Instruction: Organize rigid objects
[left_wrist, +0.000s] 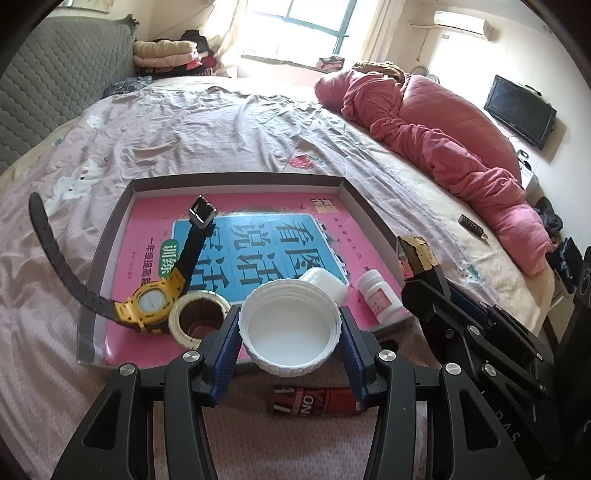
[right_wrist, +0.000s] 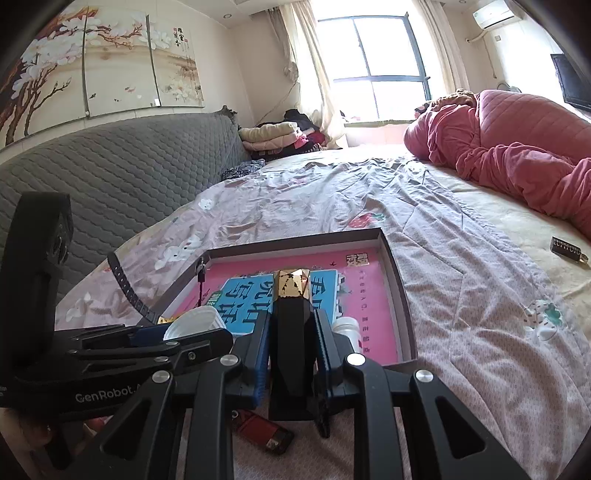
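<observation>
Two lighters (left_wrist: 314, 402) (right_wrist: 263, 431) beneath loaded tongs (left_wrist: 290, 332) (right_wrist: 291, 328)

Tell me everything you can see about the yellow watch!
The yellow watch lies in the shallow box, near its front left corner, on a pink book cover. Its chunky case looks like yellow plastic around a round, pale face. The black, hole-punched strap is unbuckled: one end hangs out over the box's left wall onto the bedsheet, the other sticks up with a shiny buckle. A roll of tape sits right against it. Neither gripper touches it.
</observation>
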